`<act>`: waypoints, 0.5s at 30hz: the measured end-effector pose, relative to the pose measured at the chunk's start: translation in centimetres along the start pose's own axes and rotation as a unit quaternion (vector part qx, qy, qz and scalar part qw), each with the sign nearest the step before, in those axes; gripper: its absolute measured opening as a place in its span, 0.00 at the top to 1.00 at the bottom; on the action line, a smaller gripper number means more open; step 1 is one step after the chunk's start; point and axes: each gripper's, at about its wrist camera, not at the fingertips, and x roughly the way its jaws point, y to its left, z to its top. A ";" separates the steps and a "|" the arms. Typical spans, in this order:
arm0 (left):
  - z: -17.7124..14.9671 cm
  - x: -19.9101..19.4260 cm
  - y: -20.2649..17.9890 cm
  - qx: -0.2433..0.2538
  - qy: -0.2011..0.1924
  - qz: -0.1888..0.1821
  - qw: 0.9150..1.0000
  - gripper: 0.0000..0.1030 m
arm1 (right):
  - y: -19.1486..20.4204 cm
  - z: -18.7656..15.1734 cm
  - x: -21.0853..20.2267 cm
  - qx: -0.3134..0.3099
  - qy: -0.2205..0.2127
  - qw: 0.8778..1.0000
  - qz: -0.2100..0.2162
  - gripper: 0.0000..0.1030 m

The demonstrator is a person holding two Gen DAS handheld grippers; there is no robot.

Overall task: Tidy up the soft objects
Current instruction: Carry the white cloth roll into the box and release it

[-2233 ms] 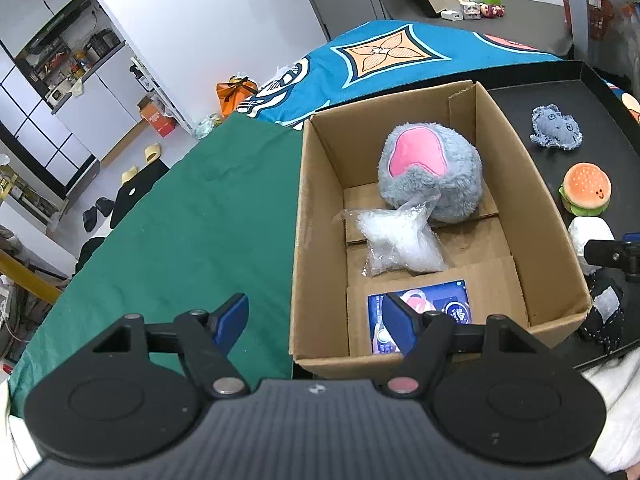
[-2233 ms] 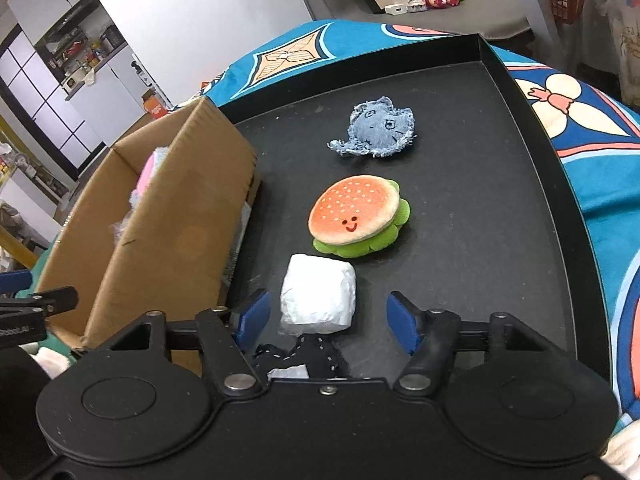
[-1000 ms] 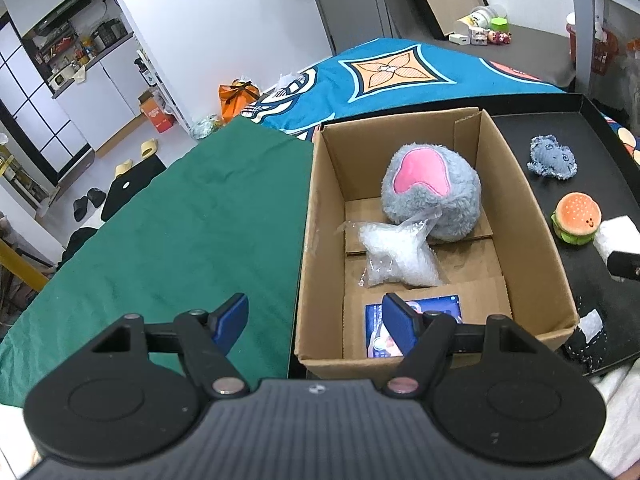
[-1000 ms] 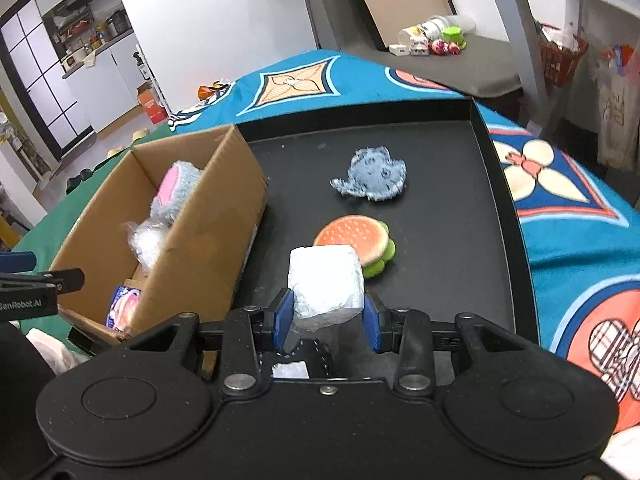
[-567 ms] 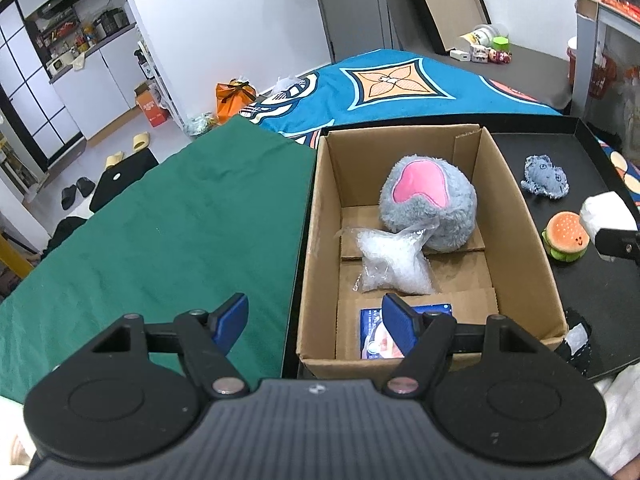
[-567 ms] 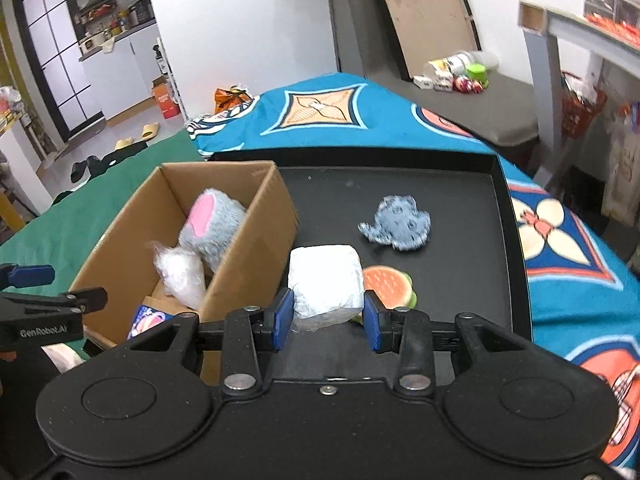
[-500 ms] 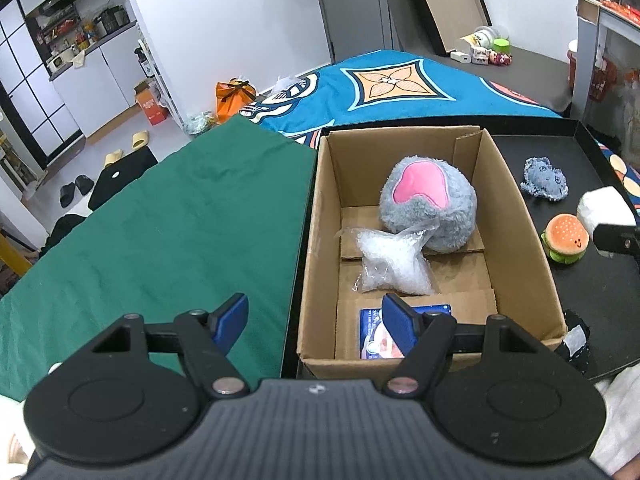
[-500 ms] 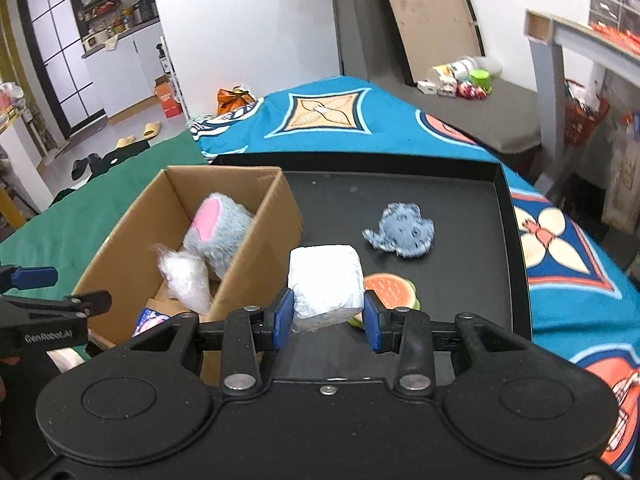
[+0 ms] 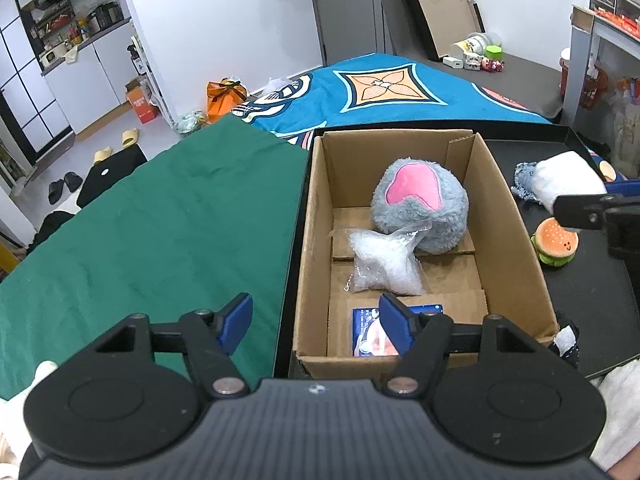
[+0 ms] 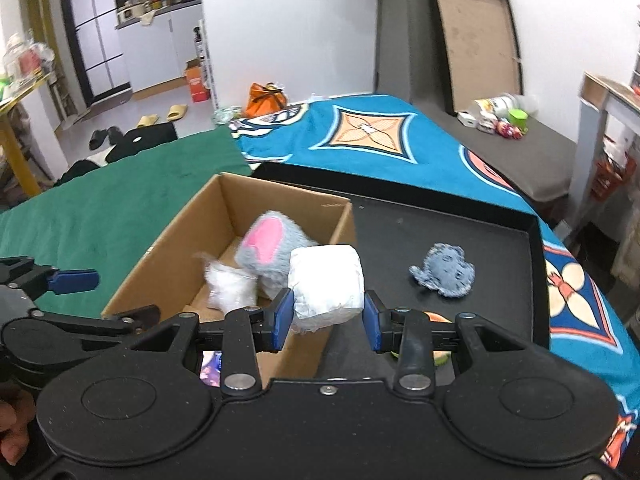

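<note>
Since the earlier frames I have lifted the white pack off the black tray and swung it toward the box.

Left wrist view: my left tool point(image 9: 316, 322) hangs over the near corner of the cardboard box point(image 9: 516, 216), jaws wide, closing slightly, nothing between them. Inside lie the grey plush toy point(image 9: 420, 210), a clear plastic bag point(image 9: 384, 264) and a blue packet point(image 9: 366, 330). The burger toy point(image 9: 554, 246) sits on the black tray point(image 9: 596, 300).

Right wrist view: my right tool point(image 10: 326, 322) is clamped narrow on the white pack point(image 10: 326, 284), held above the box's right wall point(image 10: 344, 224). The denim toy point(image 10: 444, 272) lies on the tray.

The grip catches only the pack's lower part; I judge it could slip out, or fall outside the wall if let go early.
</note>
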 end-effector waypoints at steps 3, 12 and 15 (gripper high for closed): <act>0.0 0.0 0.2 -0.006 -0.004 -0.005 1.000 0.34 | 1.2 0.3 0.0 -0.018 0.000 1.000 0.004 0.64; -0.2 0.4 1.4 -0.035 0.006 -0.041 0.999 0.68 | 3.7 0.9 0.7 -0.047 0.011 0.999 0.002 0.64; -0.3 1.0 1.7 -0.043 0.016 -0.047 0.998 0.80 | 4.3 1.1 1.1 -0.050 0.015 0.999 -0.002 0.64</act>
